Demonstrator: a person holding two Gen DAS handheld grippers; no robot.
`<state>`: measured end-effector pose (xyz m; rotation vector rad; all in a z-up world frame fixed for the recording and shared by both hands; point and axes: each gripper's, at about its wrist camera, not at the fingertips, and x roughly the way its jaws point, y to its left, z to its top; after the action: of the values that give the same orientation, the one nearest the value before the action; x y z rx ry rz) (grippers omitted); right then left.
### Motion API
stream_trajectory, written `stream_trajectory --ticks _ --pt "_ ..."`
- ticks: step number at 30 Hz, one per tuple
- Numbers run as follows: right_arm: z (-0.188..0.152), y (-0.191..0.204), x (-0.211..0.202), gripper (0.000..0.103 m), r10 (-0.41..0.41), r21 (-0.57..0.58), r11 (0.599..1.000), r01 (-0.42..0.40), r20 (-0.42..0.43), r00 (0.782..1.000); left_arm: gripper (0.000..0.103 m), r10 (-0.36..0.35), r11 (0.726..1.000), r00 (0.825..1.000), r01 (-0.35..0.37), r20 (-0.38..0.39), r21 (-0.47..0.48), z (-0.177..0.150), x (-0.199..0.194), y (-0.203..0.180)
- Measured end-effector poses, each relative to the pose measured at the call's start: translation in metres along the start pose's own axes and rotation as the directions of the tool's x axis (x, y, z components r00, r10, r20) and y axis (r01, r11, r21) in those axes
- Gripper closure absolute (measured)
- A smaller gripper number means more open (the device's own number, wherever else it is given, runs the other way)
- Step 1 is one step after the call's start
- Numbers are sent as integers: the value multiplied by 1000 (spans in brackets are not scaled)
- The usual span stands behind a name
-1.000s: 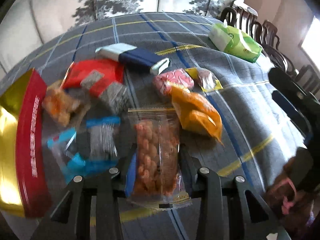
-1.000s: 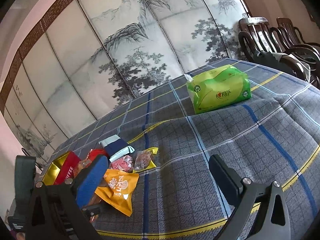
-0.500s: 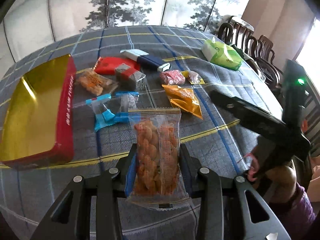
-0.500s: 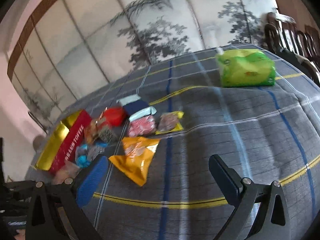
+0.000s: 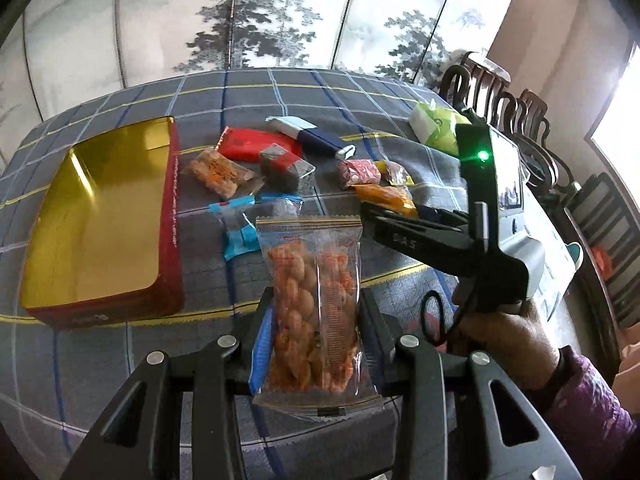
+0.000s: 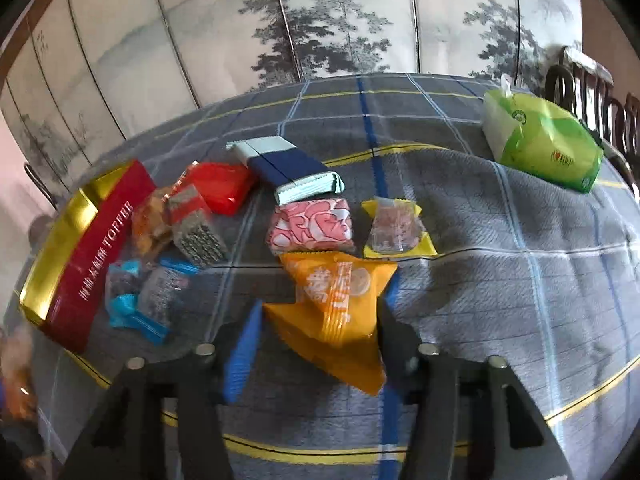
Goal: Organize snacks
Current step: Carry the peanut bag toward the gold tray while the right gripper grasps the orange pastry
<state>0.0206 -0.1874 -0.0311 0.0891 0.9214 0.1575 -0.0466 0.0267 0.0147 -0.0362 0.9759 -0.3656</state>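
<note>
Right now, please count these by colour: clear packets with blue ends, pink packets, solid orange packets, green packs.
Blue-ended clear packets: 2
Pink packet: 1
Solid orange packet: 1
Green tissue pack: 1
Total: 5

The red tin (image 6: 94, 256) says "TOFFEE" in white letters on its side. Other packet words are too blurry to read.
</note>
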Motion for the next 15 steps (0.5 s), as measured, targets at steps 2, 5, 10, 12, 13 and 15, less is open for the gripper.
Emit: stream_trajectory --ticks 2,5,10,12,13,15 --pt "-1 -4 -4 52 24 -4 1000 -24 5 1000 68 3 1000 1000 -2 4 -8 1 -2 3" --pt "-6 -16 -22 52 81 -5 997 -81 49 996 68 3 1000 1000 -3 17 -12 1 -9 7" --pt "-11 -57 -53 52 -23 64 998 15 118 993 68 11 999 999 -9 47 -39 6 -23 18" --pt "-11 -75 -55 52 -79 100 993 67 124 989 68 20 999 998 -17 60 -48 7 -27 22" --pt "-9 -85 -54 52 -105 125 988 89 126 987 68 27 998 997 -24 65 -52 8 -30 25" --pt "-7 -102 -55 52 -182 144 976 162 133 974 68 40 998 996 -35 75 -59 9 -34 30"
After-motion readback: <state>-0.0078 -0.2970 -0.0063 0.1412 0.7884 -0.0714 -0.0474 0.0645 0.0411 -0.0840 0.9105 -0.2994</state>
